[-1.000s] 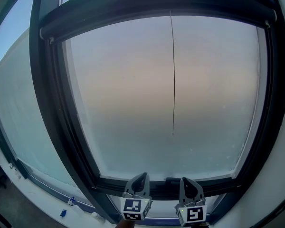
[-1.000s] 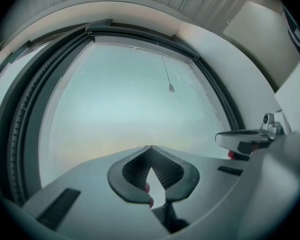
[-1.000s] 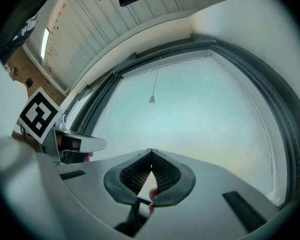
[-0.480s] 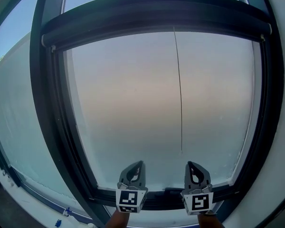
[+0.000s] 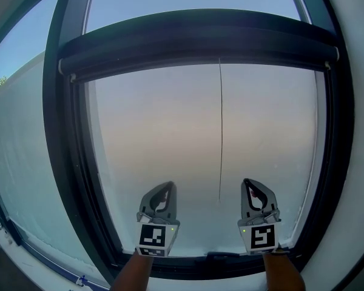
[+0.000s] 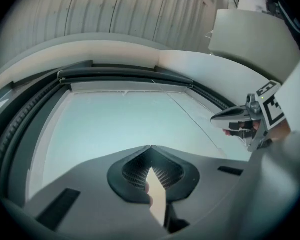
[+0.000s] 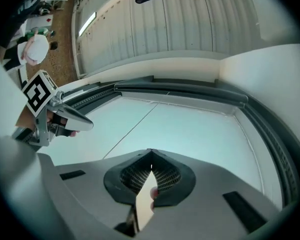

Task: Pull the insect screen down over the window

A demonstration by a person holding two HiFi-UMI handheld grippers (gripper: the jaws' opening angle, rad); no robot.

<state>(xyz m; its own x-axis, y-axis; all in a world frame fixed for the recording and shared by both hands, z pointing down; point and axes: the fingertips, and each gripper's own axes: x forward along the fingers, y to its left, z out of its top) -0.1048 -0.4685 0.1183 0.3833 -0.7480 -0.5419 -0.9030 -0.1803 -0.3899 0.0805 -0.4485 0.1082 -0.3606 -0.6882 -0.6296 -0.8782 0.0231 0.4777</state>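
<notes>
The window (image 5: 164, 138) has a dark frame and a pale frosted-looking pane. Across its top runs the dark screen cassette (image 5: 200, 38), with the screen rolled up inside it. A thin pull cord (image 5: 221, 132) hangs from it down the middle of the pane; its end lies between my two grippers. My left gripper (image 5: 168, 187) is shut and empty, raised before the lower pane left of the cord. My right gripper (image 5: 249, 183) is shut and empty, right of the cord. In the gripper views the jaws (image 6: 151, 147) (image 7: 151, 150) meet with nothing between them and point up at the cassette (image 6: 125, 74) (image 7: 180, 90).
A second pane (image 5: 24, 156) sits left of the dark upright (image 5: 64, 162). The white wall reveal (image 5: 358, 223) borders the frame on the right. Small blue items (image 5: 82, 279) lie on the sill at the bottom left. A handle (image 5: 221, 256) sits on the lower frame rail.
Both grippers have risen from the lower frame rail to in front of the pane and spread apart. The head view has tilted up, so the cassette sits lower in the picture.
</notes>
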